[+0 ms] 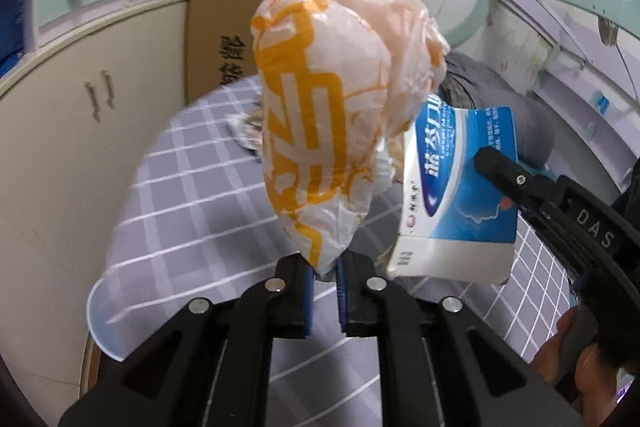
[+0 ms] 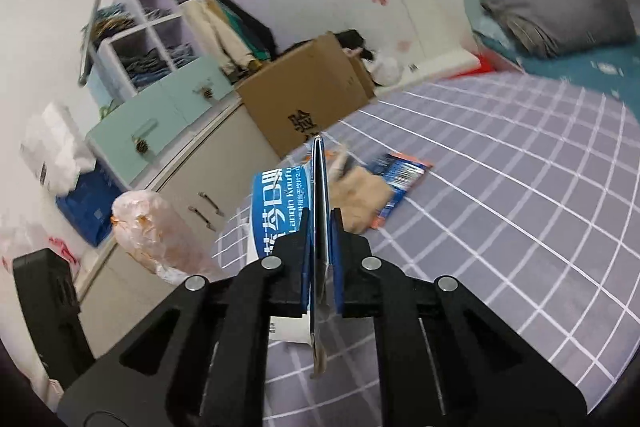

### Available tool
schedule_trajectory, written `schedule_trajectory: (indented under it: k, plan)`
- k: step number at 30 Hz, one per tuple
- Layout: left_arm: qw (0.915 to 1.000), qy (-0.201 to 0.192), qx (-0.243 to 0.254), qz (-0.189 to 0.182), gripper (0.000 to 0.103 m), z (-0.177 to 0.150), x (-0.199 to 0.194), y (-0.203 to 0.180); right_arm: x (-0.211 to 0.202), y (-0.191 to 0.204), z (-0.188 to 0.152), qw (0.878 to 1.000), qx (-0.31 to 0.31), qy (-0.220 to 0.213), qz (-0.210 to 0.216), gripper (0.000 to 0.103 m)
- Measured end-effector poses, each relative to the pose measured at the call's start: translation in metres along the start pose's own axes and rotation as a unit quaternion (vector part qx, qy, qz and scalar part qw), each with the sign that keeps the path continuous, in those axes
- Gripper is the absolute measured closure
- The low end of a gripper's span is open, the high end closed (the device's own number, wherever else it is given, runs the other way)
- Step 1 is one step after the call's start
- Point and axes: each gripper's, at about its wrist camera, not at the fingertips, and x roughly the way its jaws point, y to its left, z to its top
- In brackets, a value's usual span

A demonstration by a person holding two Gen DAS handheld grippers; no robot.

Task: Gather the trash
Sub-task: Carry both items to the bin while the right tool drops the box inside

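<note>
An orange-and-white plastic bag (image 1: pixel 320 99) puffs up in front of the left wrist camera. My left gripper (image 1: pixel 324 267) is shut on its lower end, pinched between the blue pads. To its right, my right gripper (image 1: pixel 494 163) clamps a flattened blue-and-white carton (image 1: pixel 460 195). In the right wrist view the carton (image 2: pixel 280 199) stands edge-on between the pads of my right gripper (image 2: pixel 320 247), which is shut on it. The bag (image 2: pixel 148 231) hangs at the left. On the sheet beyond lie a brown paper scrap (image 2: pixel 360 195) and a blue-and-orange wrapper (image 2: pixel 400 175).
A grey checked bed sheet (image 2: pixel 500 207) spreads below both grippers. A cardboard box (image 2: pixel 304 99) stands at the bed's far end beside a beige cabinet (image 1: pixel 80 107). A folded grey quilt (image 2: pixel 560 15) lies at the right. A person's hand (image 1: pixel 568 343) shows low right.
</note>
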Motion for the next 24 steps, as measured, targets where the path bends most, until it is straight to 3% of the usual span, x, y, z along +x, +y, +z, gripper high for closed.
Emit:
schedule_trajectory:
  k: [7, 12, 18, 24]
  plan:
    - [0.9974, -0.01, -0.055, 0.045, 0.094, -0.018, -0.037, 0.074, 0.033, 0.076, -0.027, 0.995, -0.066, 0.045, 0.057, 0.094]
    - [0.9889, -0.004, -0.097, 0.113, 0.094, -0.041, -0.057, 0.14, 0.062, 0.145, -0.06, 0.983, -0.124, 0.09, 0.105, 0.094]
    - [0.9687, 0.018, -0.177, 0.173, 0.094, -0.072, -0.061, 0.228, 0.111, 0.221, -0.124, 0.96, -0.179, 0.156, 0.151, 0.094]
    - [0.9474, 0.054, -0.241, 0.204, 0.094, -0.101, -0.04, 0.295, 0.164, 0.259, -0.182, 0.942, -0.211, 0.213, 0.153, 0.094]
